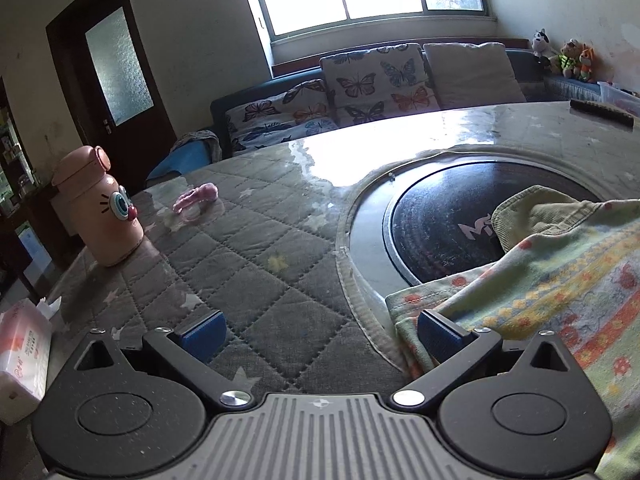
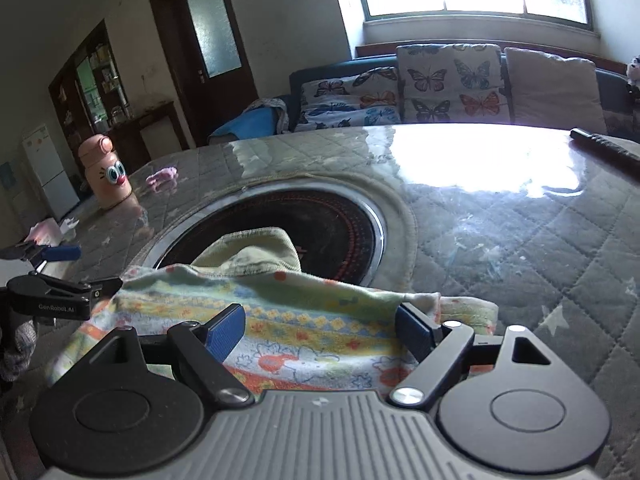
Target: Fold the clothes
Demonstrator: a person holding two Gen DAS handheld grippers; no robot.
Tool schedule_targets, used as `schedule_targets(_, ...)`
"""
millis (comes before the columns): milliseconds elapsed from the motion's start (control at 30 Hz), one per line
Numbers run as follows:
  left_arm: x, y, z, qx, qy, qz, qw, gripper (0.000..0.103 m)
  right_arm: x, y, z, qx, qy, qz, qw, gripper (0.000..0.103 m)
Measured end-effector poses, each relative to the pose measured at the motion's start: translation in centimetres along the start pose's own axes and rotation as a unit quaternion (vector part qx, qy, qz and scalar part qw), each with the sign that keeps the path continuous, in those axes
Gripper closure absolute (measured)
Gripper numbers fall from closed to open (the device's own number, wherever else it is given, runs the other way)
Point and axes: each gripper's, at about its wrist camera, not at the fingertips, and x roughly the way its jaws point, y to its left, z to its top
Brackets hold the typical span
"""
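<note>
One patterned garment (image 2: pixel 320 320) lies at the round burner's (image 2: pixel 320 216) near rim; two grippers, left (image 1: pixel 320 330) and right (image 2: pixel 320 330), spread wide, empty, quilted table (image 1: pixel 248 240) bare alongside.

Left hand-held gripper (image 1: pixel 320 330) and right hand-held gripper (image 2: pixel 320 334) both gape wide, angled downward.

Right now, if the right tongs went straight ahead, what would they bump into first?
Most likely the patterned cloth, which lies between the open right tongs. Beyond it sits the dark round plate in the table. Depth is hard to judge.
</note>
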Motion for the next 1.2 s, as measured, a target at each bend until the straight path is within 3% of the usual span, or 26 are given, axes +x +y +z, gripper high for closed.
schedule_targets(233,0.3,-0.1,0.1,0.002,0.003,0.004,1.0000,0.000,1.1,-0.7,0.3,0.005,0.009,-0.015,1.000,0.018)
schedule_targets(667,-0.1,0.1,0.2,-0.002,0.004,0.012,0.9999,0.000,-0.6,0.2,-0.2,0.006,-0.002,-0.013,1.000,0.018)
schedule_targets(1200,-4.3,-1.8,-2.3,0.020,-0.012,-0.029,0.9993,0.000,-2.0,7.7,-4.1,-0.141,0.003,-0.005,0.990,0.006)
